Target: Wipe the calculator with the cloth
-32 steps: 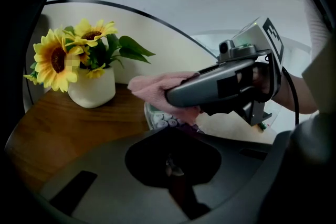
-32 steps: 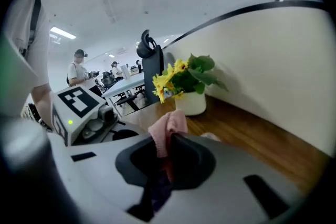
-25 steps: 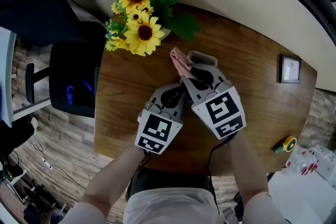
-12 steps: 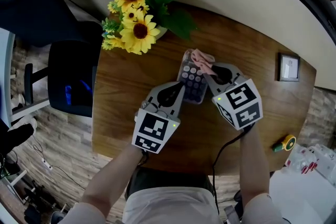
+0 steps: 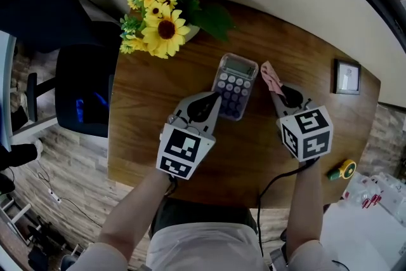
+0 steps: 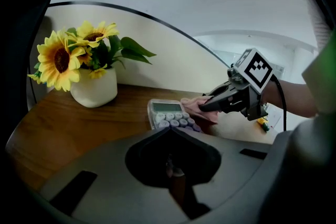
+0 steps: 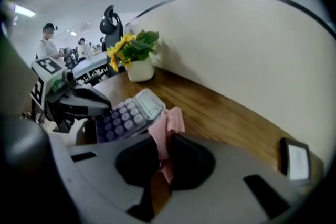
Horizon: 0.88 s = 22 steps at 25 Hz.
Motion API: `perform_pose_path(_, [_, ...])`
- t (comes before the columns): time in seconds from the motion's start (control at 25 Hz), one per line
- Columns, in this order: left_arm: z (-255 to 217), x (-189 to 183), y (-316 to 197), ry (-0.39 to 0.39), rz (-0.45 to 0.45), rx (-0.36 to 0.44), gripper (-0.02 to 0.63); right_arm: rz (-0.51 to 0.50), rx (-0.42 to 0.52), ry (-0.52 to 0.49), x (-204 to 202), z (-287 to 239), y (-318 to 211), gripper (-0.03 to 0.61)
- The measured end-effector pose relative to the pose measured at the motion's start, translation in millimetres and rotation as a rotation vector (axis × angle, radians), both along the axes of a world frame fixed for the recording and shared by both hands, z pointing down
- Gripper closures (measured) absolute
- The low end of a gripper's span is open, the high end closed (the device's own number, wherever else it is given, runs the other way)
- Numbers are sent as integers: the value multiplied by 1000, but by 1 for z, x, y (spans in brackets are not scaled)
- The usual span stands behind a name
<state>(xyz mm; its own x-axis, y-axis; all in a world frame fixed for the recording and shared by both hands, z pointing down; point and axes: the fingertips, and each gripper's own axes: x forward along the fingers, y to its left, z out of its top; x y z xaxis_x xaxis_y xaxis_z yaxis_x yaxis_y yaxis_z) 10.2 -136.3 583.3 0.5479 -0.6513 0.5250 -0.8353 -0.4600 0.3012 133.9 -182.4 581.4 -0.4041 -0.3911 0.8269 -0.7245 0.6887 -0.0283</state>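
Note:
A grey calculator [image 5: 235,85] with lilac keys lies on the round wooden table [image 5: 152,136]. My left gripper [image 5: 216,98] is shut on its near left edge; in the left gripper view the calculator [image 6: 169,114] shows just past the closed jaws [image 6: 170,129]. My right gripper [image 5: 277,87] is shut on a pink cloth [image 5: 270,75], just right of the calculator and off its face. In the right gripper view the cloth [image 7: 167,124] hangs between the jaws [image 7: 164,140], with the calculator [image 7: 130,112] to the left.
A white vase of sunflowers [image 5: 158,13] stands at the table's far left. A small framed picture [image 5: 346,77] sits at the right edge. A yellow-green roller [image 5: 343,172] lies off the table to the right. A dark office chair [image 5: 85,92] is left of the table.
The right gripper swept the pink cloth across the calculator from its far left corner to its right side, baring the keys and display. The left gripper stayed where it was.

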Motion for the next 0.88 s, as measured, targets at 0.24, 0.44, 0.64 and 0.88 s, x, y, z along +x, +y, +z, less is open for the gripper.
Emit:
perform_pose_path(0.24, [1,0,0,-1,-3,1,611,-33,12,-391,-74,-50,9,548])
perform_pose_path(0.44, [2,0,0,-5,-6,5,611,-182,11,-427,-134,-47,23,546])
perform_pose_path(0.64, [2,0,1,-8,-7,8,611,-261,-33,-339,-152,-20,35,545])
perform_pose_path(0.88, [2,0,1,-11,-5,12,611,-228,-31,-261,-131,-7,28,548])
